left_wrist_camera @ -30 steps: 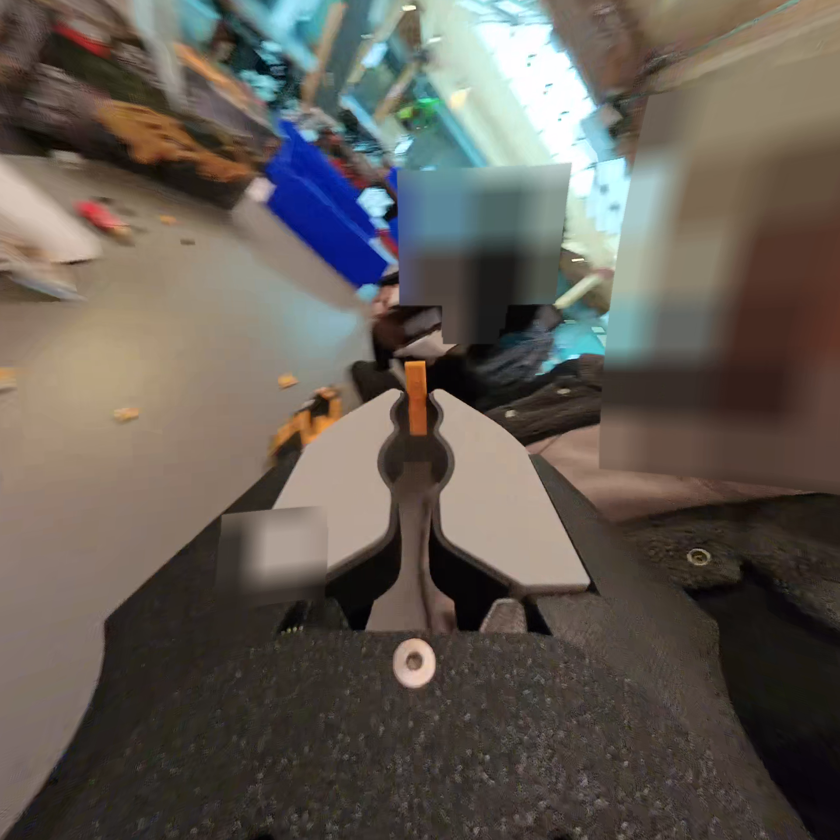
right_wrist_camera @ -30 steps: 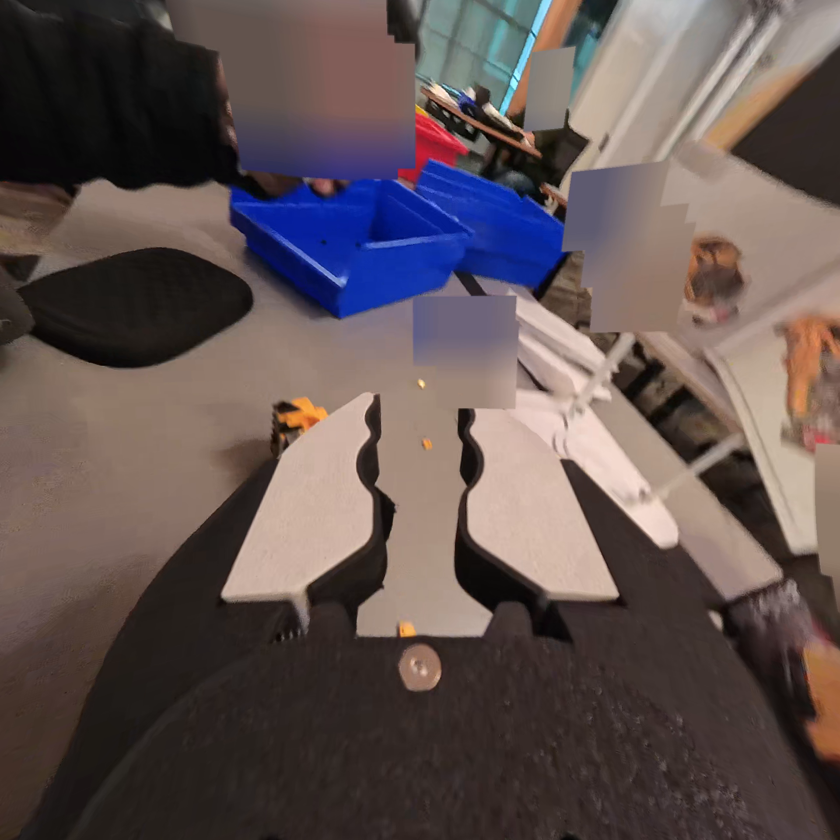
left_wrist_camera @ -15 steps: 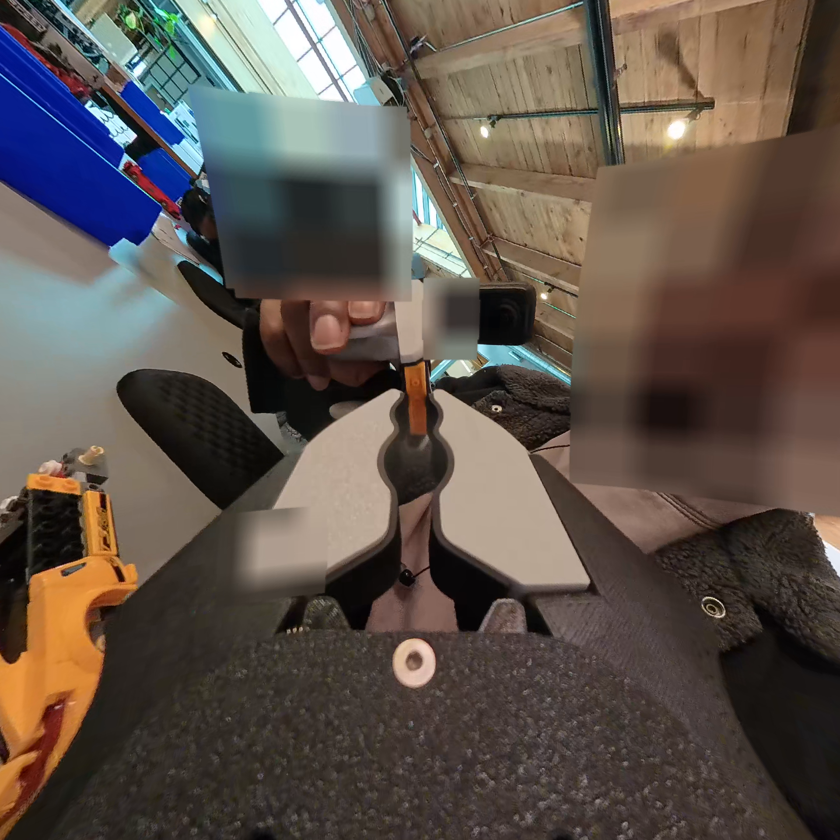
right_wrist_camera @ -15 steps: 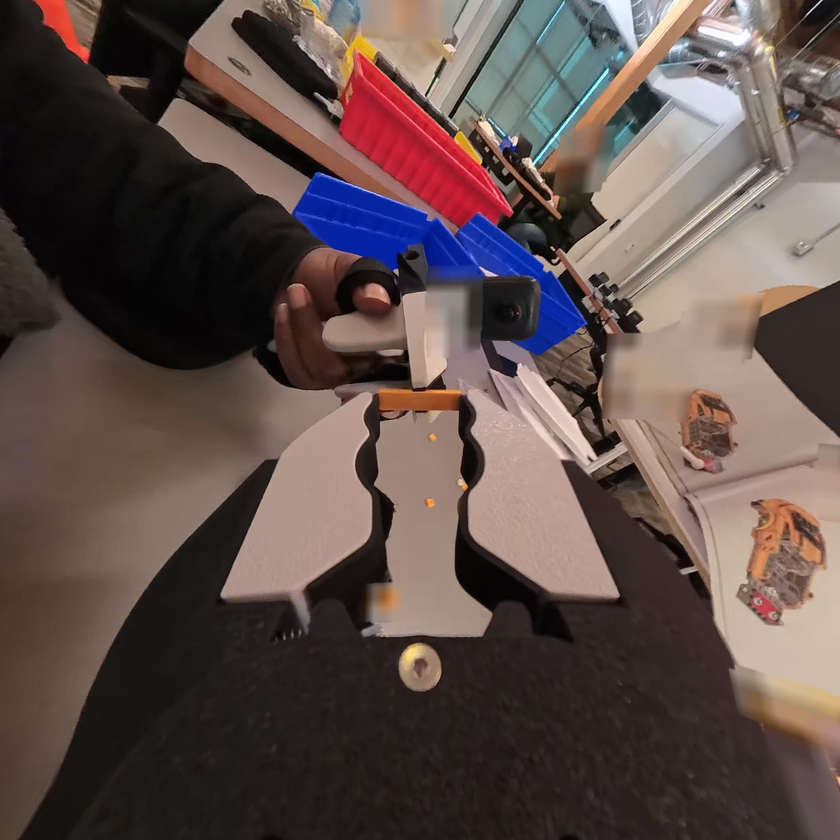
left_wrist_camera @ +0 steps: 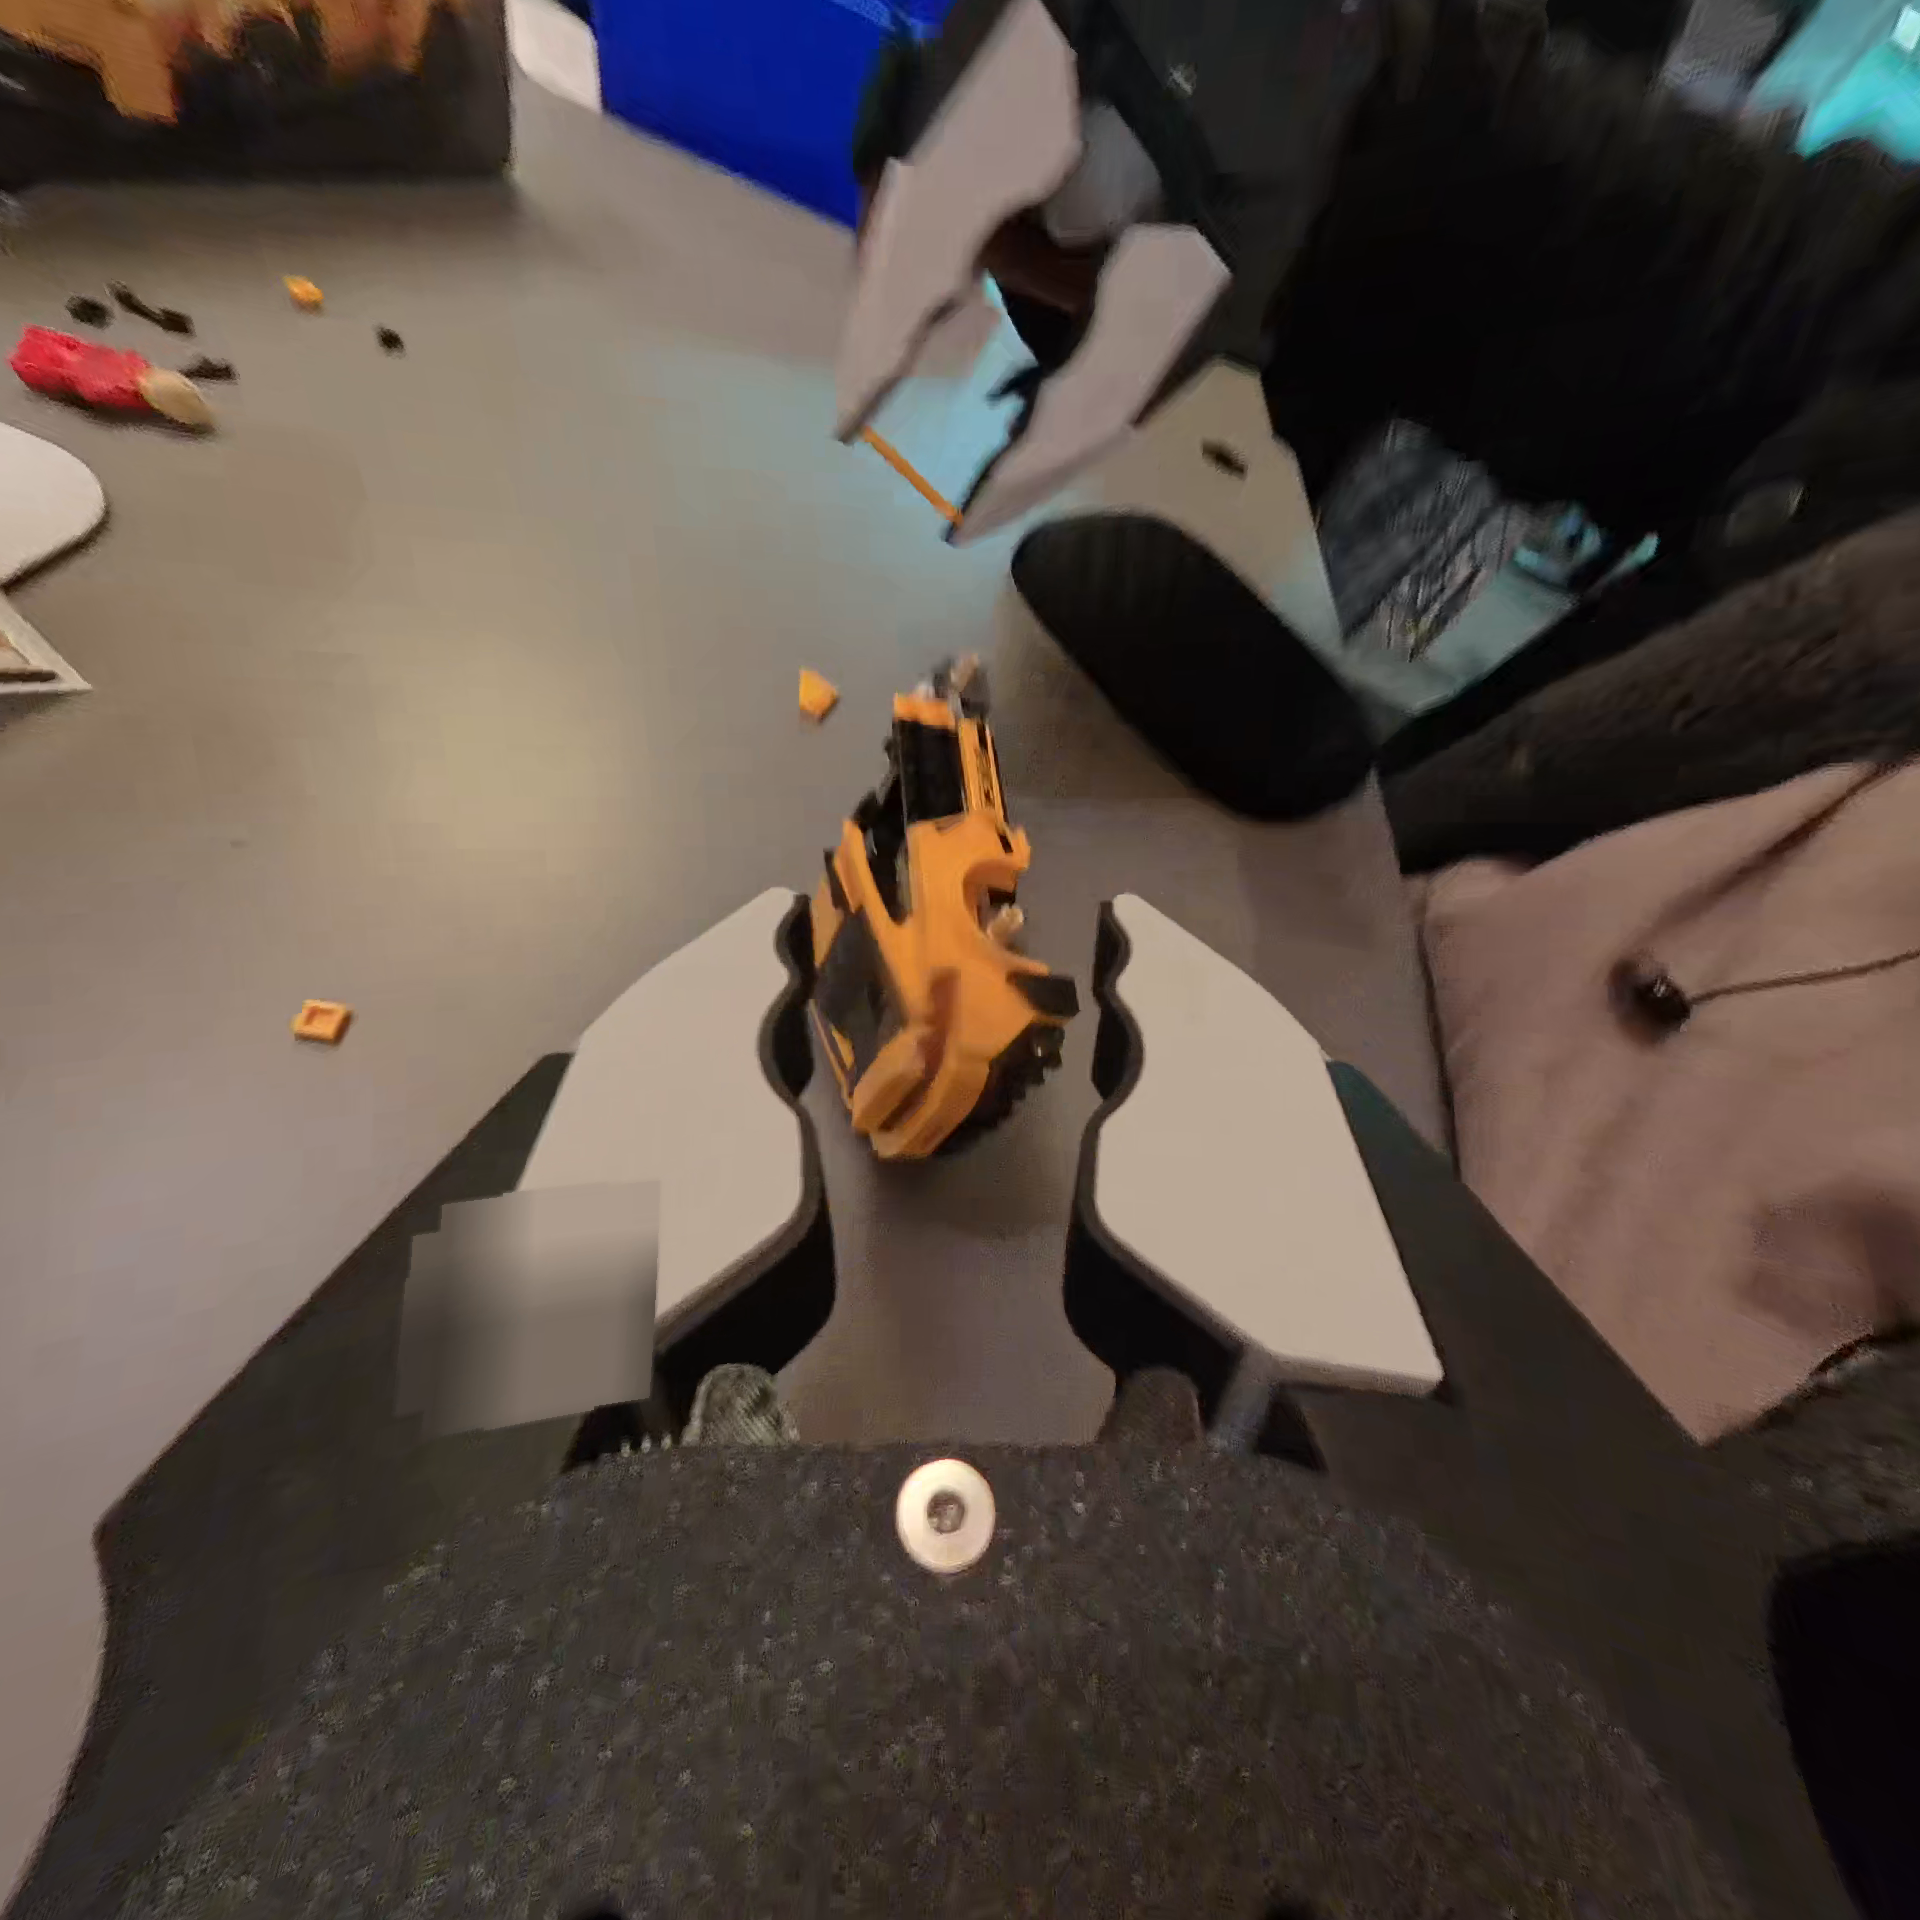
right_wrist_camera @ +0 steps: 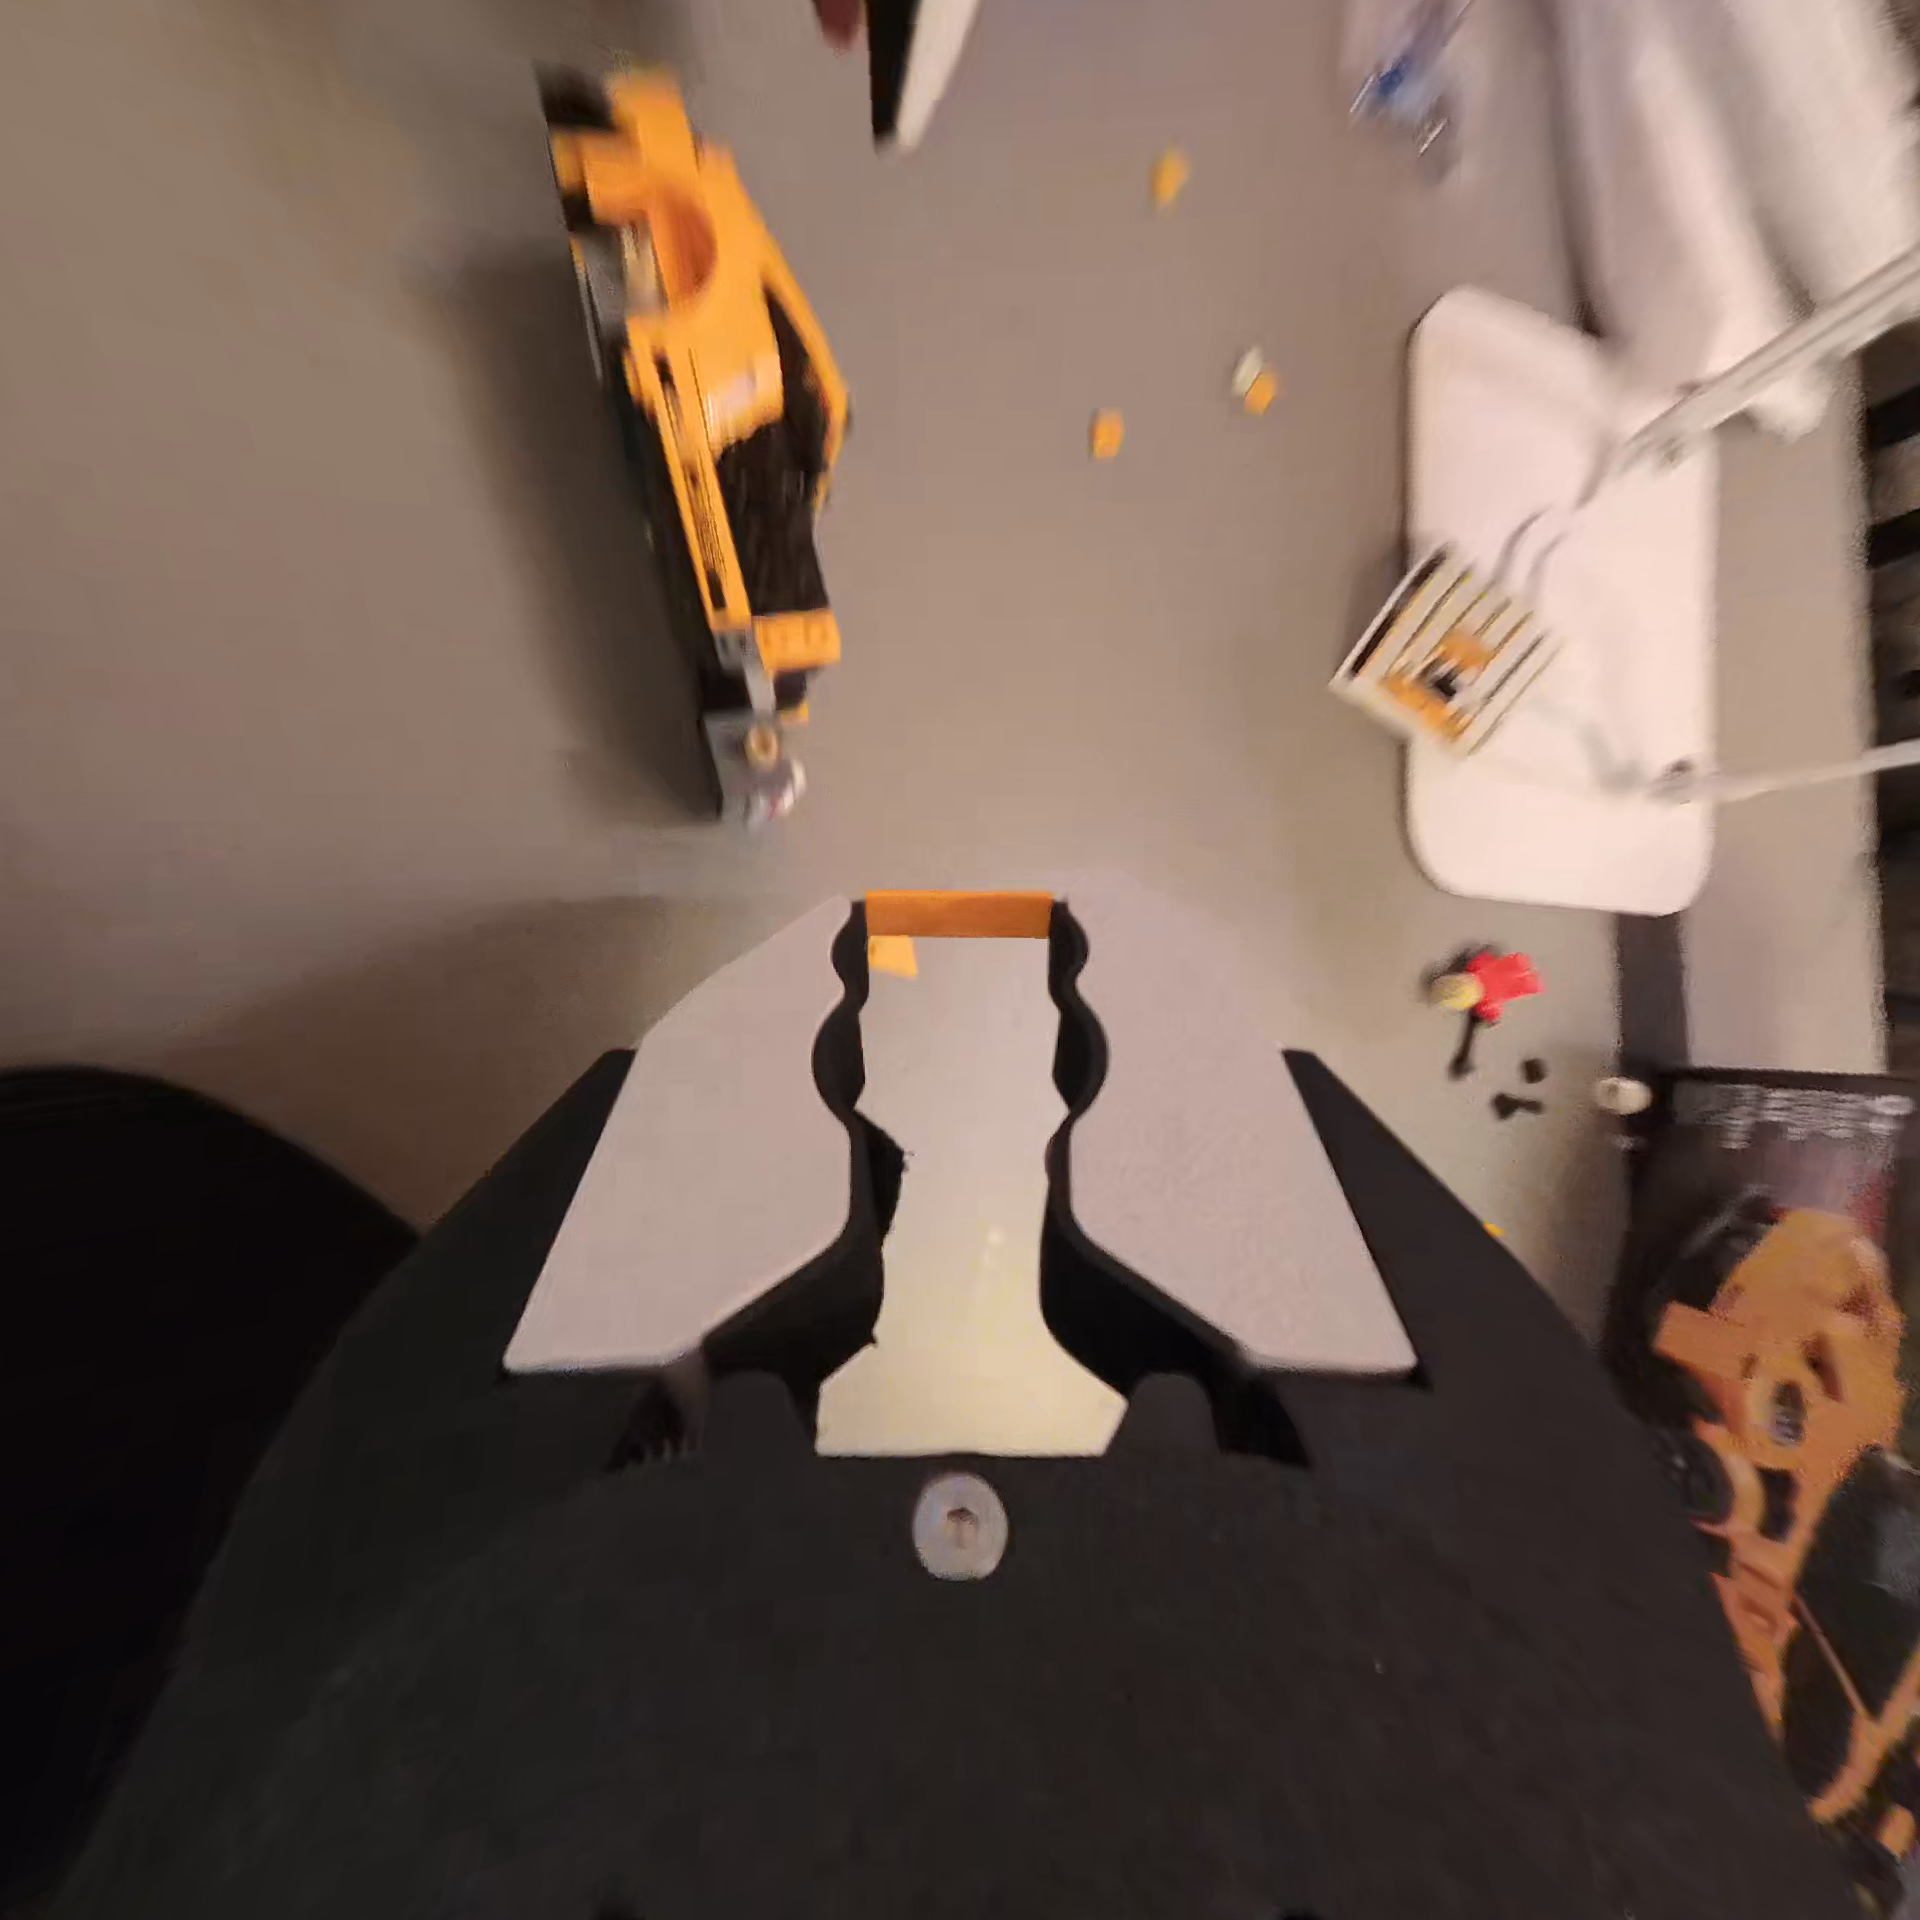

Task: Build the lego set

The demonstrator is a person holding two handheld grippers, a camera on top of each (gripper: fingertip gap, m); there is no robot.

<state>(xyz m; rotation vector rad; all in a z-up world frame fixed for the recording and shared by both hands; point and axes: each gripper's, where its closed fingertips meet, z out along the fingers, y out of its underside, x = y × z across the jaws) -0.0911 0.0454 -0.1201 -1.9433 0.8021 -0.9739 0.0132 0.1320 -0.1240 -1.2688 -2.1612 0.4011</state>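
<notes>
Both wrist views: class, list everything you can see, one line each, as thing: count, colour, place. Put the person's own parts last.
Toy vehicle: one, orange and black, on the grey table, between the open left fingers.
Orange strip: one, clamped across the right fingertips.
Small pieces: several, orange, scattered on the table.
Red piece: one, far left.
Bin: blue, far edge.
Booklet: one, on a white tray.
Left gripper: open.
Right gripper: holding the strip.
</notes>
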